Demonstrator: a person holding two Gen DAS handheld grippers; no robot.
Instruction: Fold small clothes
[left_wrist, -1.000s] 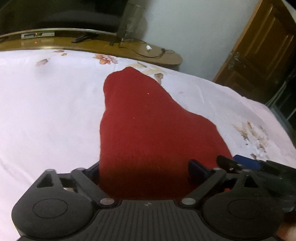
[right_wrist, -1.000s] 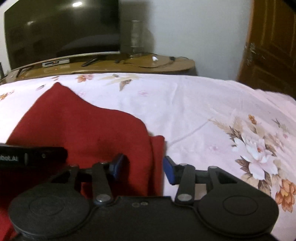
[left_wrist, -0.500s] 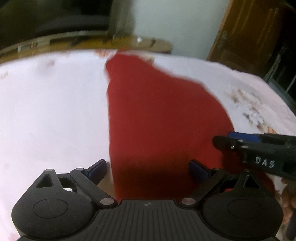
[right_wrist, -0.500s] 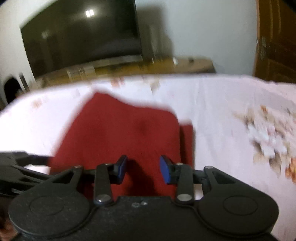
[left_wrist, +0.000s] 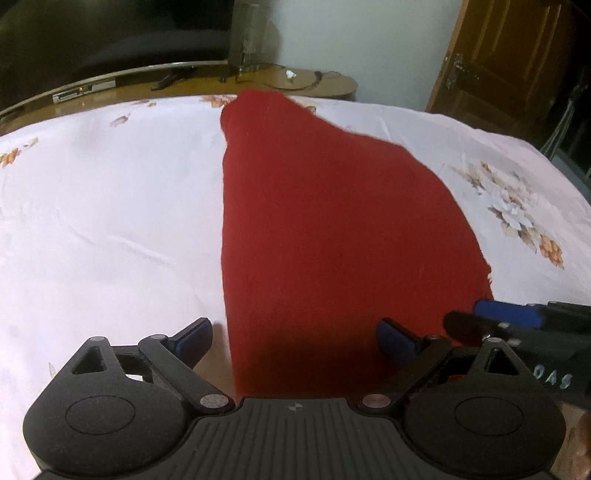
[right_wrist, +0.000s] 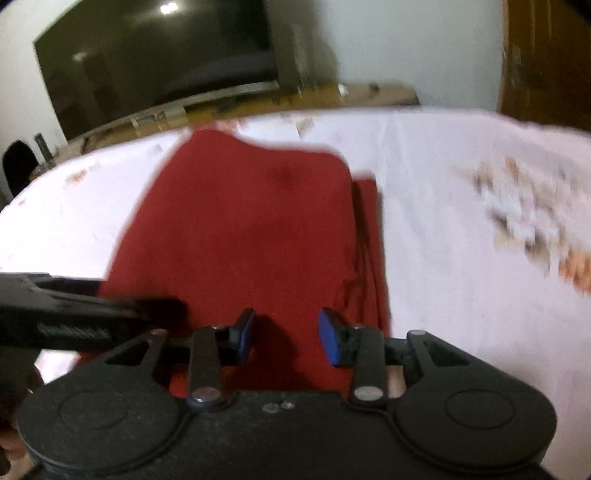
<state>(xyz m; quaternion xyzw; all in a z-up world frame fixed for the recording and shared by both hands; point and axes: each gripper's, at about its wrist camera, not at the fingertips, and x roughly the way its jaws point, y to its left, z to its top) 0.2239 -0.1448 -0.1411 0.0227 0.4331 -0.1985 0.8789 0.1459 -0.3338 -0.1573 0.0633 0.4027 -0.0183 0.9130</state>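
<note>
A dark red garment (left_wrist: 325, 229) lies folded flat on the white floral bedsheet (left_wrist: 103, 206). It narrows toward the far edge. In the right wrist view the garment (right_wrist: 243, 221) shows a folded strip along its right side. My left gripper (left_wrist: 295, 338) is open wide above the garment's near edge and holds nothing. My right gripper (right_wrist: 286, 334) is open and empty above the near right part of the cloth. Its fingers also show at the lower right of the left wrist view (left_wrist: 506, 314). The right wrist view is blurred.
A curved wooden cabinet (left_wrist: 192, 77) with cables and a remote runs behind the bed, under a dark TV (right_wrist: 155, 62). A brown wooden door (left_wrist: 509, 59) stands at the far right. The sheet's flower print (left_wrist: 517, 214) lies right of the garment.
Both grippers have pulled back and risen from the garment. The right gripper has opened wider. The garment stays flat on the sheet.
</note>
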